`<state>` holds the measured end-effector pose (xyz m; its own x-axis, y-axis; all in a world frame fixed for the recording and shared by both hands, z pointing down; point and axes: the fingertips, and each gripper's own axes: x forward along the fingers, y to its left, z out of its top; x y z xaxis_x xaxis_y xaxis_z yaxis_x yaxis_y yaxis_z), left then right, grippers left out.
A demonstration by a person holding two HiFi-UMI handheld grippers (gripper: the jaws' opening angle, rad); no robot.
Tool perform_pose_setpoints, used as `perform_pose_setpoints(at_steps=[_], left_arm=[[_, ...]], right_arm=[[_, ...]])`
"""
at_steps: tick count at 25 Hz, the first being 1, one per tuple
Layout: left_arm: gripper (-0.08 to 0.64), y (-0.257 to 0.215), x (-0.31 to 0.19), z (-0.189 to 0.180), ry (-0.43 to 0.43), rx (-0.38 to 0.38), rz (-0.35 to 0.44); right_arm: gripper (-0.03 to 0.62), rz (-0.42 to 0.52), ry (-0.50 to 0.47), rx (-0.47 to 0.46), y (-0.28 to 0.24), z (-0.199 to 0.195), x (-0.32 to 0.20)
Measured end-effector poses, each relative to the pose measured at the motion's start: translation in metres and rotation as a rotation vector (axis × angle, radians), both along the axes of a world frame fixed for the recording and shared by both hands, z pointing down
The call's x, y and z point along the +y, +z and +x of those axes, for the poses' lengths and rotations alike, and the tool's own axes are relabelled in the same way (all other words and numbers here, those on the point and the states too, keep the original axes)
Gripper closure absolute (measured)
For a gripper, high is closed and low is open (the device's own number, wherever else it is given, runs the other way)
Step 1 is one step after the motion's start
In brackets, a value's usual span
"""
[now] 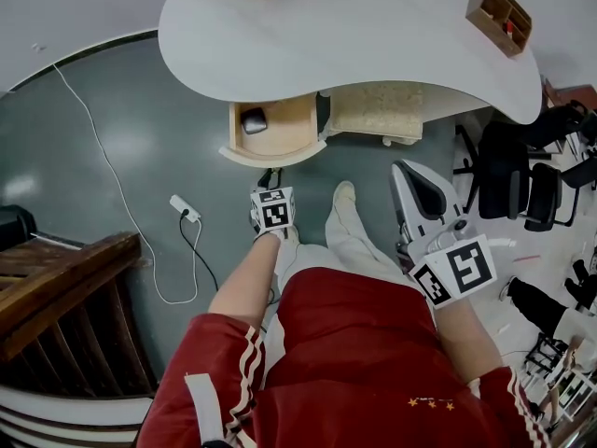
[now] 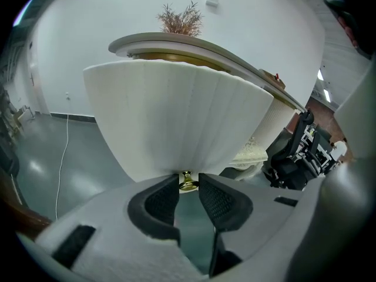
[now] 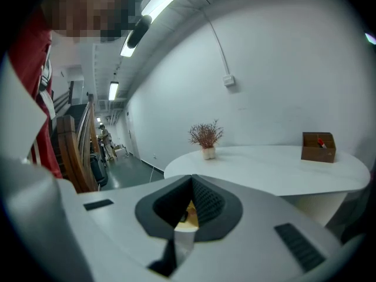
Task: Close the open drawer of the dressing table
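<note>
Left gripper: left gripper (image 2: 188,184), jaws a little apart.
Between its jaws: small round brass knob (image 2: 187,181) sits at the jaw tips; I cannot tell whether the pads touch it.
Knob's mount: white fluted curved drawer front (image 2: 176,122), knob at its lower middle, filling the left gripper view.
Drawer: open drawer with a pale wood inside (image 1: 284,129), pulled out from under the left part of the table toward the person, above the grey floor.
Drawer contents: one dark rounded object (image 1: 254,119) in the back left corner.
Right gripper: right gripper (image 3: 191,184), jaws closed together at the tips, holding nothing, well right of the drawer.
Table: white kidney-shaped dressing table top (image 1: 354,26).
On it: brown wooden box (image 1: 499,15) holding a small red item (image 1: 508,27); dried reddish plant in a pale pot (image 3: 205,138).
</note>
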<state>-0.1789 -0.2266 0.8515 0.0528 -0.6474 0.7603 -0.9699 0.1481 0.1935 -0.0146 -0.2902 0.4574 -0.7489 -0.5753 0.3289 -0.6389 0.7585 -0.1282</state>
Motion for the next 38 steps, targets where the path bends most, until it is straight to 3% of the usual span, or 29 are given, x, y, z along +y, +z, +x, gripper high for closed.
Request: perform_pose_setpoints(at_steps=[16, 38], left_arm=[[0.451, 0.001, -0.025, -0.007, 0.005, -0.002, -0.019], [0.45, -0.003, -0.094, -0.028, 0.045, -0.054, 0.023]], right_arm=[[0.589, -0.059, -0.005, -0.006, 0.018, -0.001, -0.012], [0.589, -0.073, 0.035, 0.006, 0.03, 0.008, -0.033]])
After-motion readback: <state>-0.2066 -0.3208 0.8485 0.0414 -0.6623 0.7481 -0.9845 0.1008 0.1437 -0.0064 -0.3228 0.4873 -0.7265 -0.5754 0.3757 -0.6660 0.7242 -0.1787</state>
